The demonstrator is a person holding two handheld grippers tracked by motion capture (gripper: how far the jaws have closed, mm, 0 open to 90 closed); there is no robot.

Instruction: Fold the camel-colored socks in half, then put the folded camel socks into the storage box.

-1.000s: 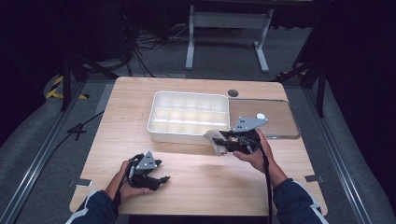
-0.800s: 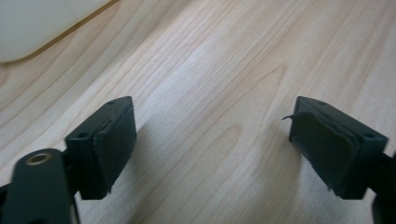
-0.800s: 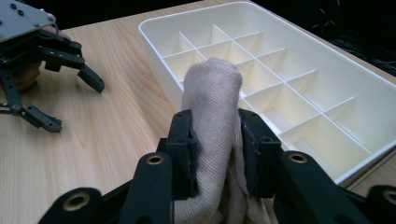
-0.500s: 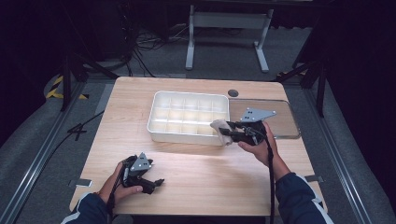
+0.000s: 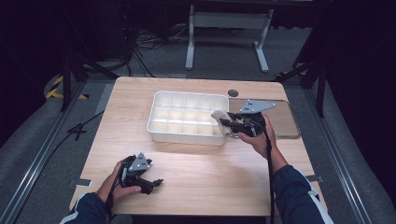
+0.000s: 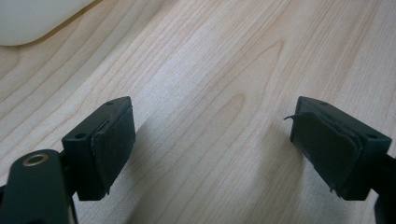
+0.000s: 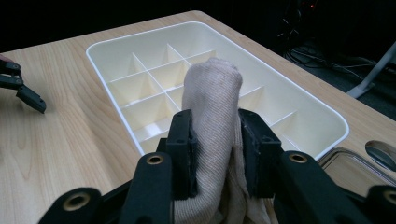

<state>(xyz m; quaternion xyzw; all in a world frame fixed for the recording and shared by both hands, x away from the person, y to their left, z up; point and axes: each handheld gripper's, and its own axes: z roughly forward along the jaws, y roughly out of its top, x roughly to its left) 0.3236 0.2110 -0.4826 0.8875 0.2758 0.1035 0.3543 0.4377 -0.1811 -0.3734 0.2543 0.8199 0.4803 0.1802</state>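
The rolled beige knit cloth, pinched in the right gripper, has been carried over the white divided plastic tray's near corner; the left gripper, jaws just opened wide, is left empty

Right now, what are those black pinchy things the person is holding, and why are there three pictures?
Those are grippers: hand tools with two black jaws that pinch, like big tweezers. A person holds one in each hand.

One picture comes from a camera high above the wooden table. The other two come from small cameras riding on each gripper, looking along its jaws.

On the table sits a white tray split into many little boxes. Beside it lies a clear lid.

The right gripper pinches a rolled beige cloth and holds it over the tray's edge. The left gripper holds nothing. Its jaws have just been opening and stand wide apart over bare wood, near the front of the table.
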